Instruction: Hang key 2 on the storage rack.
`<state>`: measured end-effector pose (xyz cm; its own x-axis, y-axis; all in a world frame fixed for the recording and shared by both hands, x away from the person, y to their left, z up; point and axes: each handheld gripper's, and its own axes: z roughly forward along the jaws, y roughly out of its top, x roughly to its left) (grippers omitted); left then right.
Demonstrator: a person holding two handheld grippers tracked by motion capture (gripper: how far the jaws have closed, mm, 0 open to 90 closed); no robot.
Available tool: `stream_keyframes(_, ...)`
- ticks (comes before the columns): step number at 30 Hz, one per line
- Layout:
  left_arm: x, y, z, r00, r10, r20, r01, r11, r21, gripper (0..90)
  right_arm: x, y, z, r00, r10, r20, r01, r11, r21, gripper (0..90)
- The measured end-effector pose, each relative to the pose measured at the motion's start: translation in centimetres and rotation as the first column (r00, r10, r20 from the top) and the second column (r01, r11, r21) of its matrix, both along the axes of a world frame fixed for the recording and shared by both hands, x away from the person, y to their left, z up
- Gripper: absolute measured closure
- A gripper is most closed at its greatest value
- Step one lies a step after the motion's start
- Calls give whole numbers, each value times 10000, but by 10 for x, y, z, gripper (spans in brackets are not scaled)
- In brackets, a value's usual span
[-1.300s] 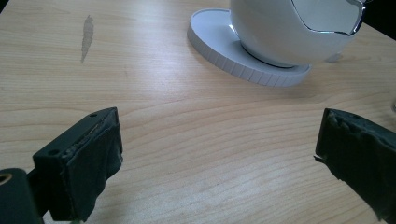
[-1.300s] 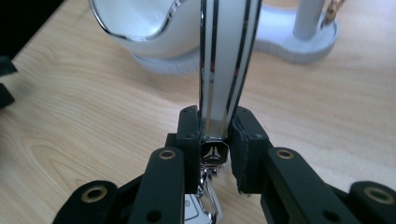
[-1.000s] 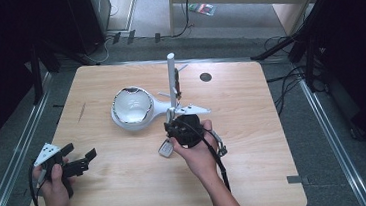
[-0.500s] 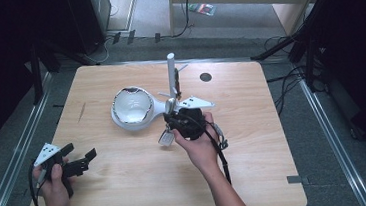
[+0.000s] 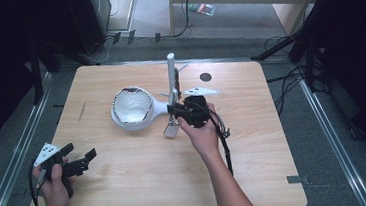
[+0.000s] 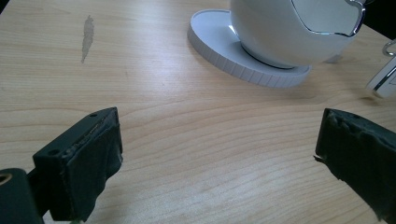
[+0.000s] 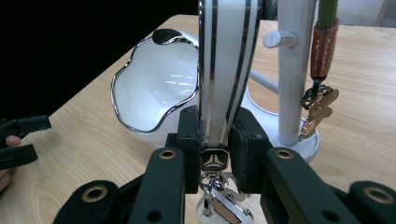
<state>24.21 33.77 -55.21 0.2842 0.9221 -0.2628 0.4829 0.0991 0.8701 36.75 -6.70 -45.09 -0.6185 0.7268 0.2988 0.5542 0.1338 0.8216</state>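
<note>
My right gripper (image 7: 215, 126) is shut on a white strap with black stripes (image 7: 226, 56); a metal clasp (image 7: 215, 207) dangles from the strap's lower end. In the high view the right gripper (image 5: 179, 111) sits just in front of the white upright post (image 5: 172, 74), with the clasp (image 5: 172, 130) hanging below it. A brown and green key strap with a gold charm (image 7: 320, 105) hangs from the post (image 7: 292, 70), whose peg (image 7: 279, 39) sticks out to the left. My left gripper (image 5: 83, 159) rests open near the table's front left corner, its jaws (image 6: 217, 144) wide apart with nothing between them.
A white bowl with a chrome rim (image 5: 132, 107) stands on a round base (image 6: 243, 65) left of the post. A dark round hole (image 5: 206, 77) sits in the table behind the post. Wooden tabletop (image 5: 142, 182) stretches in front; floor rails run along both sides.
My right gripper has carried the striped strap away from the person, toward the post and slightly right. The left gripper has stayed where it was.
</note>
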Motion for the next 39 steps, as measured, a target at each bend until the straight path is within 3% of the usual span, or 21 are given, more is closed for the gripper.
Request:
stream_keyframes(26, 0, 0, 0, 10000, -20, -1, 20, 10000, 29, 12, 25, -13, -7, 9968, 118, -790, -42, 9954, 960, 765)
stream_keyframes(39, 0, -1, 0, 10000, -5, -11, 5, 10000, 62, 12, 30, -18, -8, 9957, 4, -922, 125, 9901, 1400, 727)
